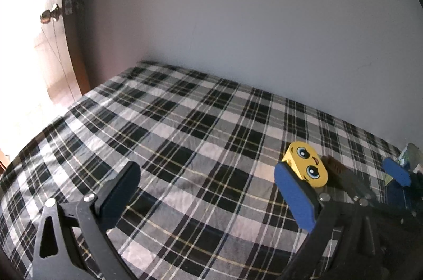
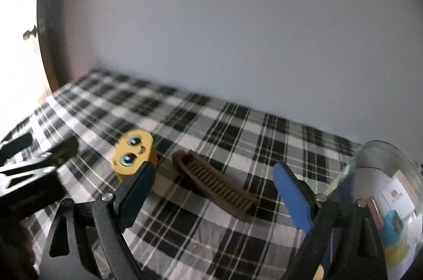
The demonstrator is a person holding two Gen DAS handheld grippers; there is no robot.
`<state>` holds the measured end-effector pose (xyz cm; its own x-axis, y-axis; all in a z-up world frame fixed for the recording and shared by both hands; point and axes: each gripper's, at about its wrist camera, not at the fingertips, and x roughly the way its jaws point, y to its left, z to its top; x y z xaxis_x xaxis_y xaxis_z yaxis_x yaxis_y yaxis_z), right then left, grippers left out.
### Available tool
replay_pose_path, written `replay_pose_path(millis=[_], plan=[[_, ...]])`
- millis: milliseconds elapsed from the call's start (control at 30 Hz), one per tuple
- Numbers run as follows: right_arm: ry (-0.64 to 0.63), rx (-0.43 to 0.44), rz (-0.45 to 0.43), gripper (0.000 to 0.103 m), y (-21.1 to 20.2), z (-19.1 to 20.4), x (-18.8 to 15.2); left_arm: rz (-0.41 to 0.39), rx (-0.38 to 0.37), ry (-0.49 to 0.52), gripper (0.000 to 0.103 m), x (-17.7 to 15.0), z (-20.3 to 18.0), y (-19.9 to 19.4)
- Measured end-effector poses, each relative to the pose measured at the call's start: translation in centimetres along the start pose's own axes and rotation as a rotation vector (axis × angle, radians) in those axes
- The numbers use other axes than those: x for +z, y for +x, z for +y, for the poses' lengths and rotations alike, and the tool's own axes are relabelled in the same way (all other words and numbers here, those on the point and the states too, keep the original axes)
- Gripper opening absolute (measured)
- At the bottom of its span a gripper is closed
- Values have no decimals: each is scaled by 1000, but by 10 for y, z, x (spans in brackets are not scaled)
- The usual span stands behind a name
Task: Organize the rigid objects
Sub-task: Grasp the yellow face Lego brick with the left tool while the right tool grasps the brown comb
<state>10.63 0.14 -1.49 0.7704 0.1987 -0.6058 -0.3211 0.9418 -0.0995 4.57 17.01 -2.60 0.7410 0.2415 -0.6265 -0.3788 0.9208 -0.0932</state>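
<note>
- The right gripper (image 2: 211,190) is being held with its jaws spread wide and nothing between the pads; the brown comb (image 2: 215,186) is lying on the plaid cloth (image 2: 238,240) in the lower middle of the right wrist view, framed by the two fingers but not touched.
- The left gripper (image 1: 208,190) is likewise being held released, with only bare cloth between its fingers.
- The yellow face block (image 1: 308,163) is resting at the lower right of the left wrist view, just beyond the left gripper's right-hand blue pad (image 1: 296,198), and to the left of the comb in the right wrist view; whether pad and block are touching cannot be told.
- The step in hand is being judged as an approach to the comb for a pick-up.
- For a clean grasp, the jaws are best being lowered across the comb's narrow width near its middle, with the pads kept clear of the block and of the loose cloth.
- A shiny metal container (image 2: 391,190) is showing at the right edge of the right wrist view, with things inside that are too blurred to name; it is being taken as the likely destination.
- Counted: two grippers, one comb, one yellow block, one metal container, one plaid cloth.
</note>
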Motion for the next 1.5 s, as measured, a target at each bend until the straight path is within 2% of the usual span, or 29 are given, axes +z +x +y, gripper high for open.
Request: replay_pose_path(millis=[67,167,200,233,367,500,567,667,767,833,1000,1133,1233,1367,1467,1500], plan=[[-7,8,45,92,12,-1,1,17,2,-6,102,-1,1,4],[-20,10,115,85,34,-3,4,38,6,-16,102,-2,5,8],[-19,14,145,79,41,-5,4,41,8,-18,102,-2,6,8],[-14,19,175,69,49,-5,4,41,9,-19,102,-3,6,8],[21,55,197,57,50,-13,2,47,10,-6,102,-3,4,8],[27,80,191,27,46,-7,1,49,4,7,102,-2,2,8],[60,90,193,27,43,-8,1,53,-5,7,102,-1,3,8],[157,155,181,27,40,-14,-1,55,-16,8,102,0,1,7],[212,180,137,27,31,-21,-2,47,-81,9,102,2,-3,4],[237,149,79,27,19,-26,-2,43,-113,22,102,2,-11,3],[216,26,-46,27,-5,-25,1,28,-141,89,102,6,-42,0],[230,-79,-129,27,-18,-32,1,17,-113,116,102,18,-69,4],[258,-107,-141,28,-19,-45,2,75,-91,111,101,24,-85,22],[302,-98,-121,28,-15,-53,2,156,-55,134,93,20,-96,45],[304,-92,-109,28,-12,-54,4,234,-57,133,90,17,-94,61],[302,-89,-107,28,-11,-53,3,229,-51,135,90,18,-93,61]])
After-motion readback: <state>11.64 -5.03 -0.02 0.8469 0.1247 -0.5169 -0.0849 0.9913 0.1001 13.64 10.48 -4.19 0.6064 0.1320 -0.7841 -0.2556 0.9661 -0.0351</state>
